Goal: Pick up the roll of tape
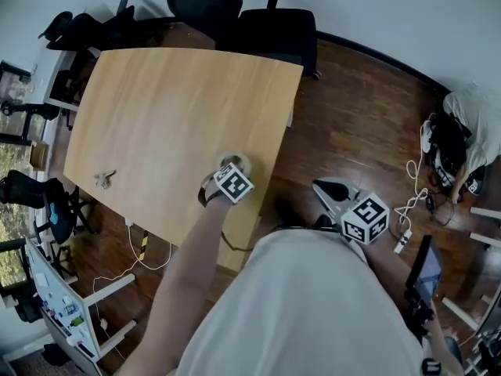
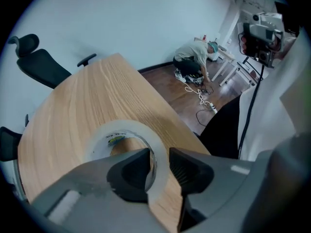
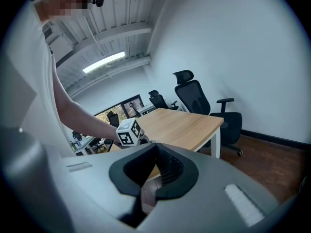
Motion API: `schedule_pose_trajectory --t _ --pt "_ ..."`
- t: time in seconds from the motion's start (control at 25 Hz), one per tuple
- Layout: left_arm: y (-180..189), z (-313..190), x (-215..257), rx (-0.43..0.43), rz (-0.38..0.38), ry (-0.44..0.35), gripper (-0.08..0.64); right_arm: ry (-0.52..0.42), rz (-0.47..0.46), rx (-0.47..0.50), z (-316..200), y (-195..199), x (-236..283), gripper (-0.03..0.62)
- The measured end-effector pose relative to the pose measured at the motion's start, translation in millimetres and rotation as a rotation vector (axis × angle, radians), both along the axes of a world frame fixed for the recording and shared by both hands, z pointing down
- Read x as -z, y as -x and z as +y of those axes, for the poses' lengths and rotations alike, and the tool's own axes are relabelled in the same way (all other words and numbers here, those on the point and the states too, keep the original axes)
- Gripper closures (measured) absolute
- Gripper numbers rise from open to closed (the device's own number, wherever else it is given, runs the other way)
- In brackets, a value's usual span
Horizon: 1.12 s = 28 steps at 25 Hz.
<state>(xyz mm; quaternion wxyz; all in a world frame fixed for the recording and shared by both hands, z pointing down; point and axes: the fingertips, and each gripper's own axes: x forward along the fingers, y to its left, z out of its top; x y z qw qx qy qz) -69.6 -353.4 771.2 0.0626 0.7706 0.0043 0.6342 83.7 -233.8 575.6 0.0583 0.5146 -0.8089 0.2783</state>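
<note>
A roll of clear tape [image 1: 235,162] lies flat on the wooden table [image 1: 172,108] near its right front edge. My left gripper [image 1: 232,177] points steeply down onto the roll, its marker cube covering part of it. In the left gripper view the tape [image 2: 109,132] fills the foreground and my left gripper [image 2: 160,158] stands open astride the ring's near wall, one finger [image 2: 133,171] in the hole and the other outside. My right gripper [image 1: 322,188] hangs off the table over the floor. In its own view my right gripper [image 3: 155,147] is shut with nothing in it.
A small pale object [image 1: 104,179] lies near the table's left edge. Black office chairs [image 1: 278,30] stand behind the table. A person [image 1: 470,131] crouches on the wooden floor at the right, beside cables and a power strip [image 1: 407,210]. Desks and chairs [image 1: 31,194] line the left.
</note>
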Motion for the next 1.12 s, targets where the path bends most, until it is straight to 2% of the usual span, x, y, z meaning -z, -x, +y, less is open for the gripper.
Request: schedule_pose_trajectory --t 0.16,0.52,0.84,1.12 --pt "1 -1 -4 -0.028 -0.076 -0.023 0.454 0.01 0.007 -0.038 1 -8 -2 0.586" --pt "2 0 -6 -0.037 -0.127 -0.003 0.456 0.034 0.016 -0.039 0 -1 -8 0.586" --pt "1 4 -6 -0.036 -0.082 -0.05 0.463 0.048 0.007 -0.037 16 -8 -13 0.586" --pt "14 16 7 0.055 0.016 -0.098 0.469 0.011 -0.005 0.002 22 -3 -9 0.586"
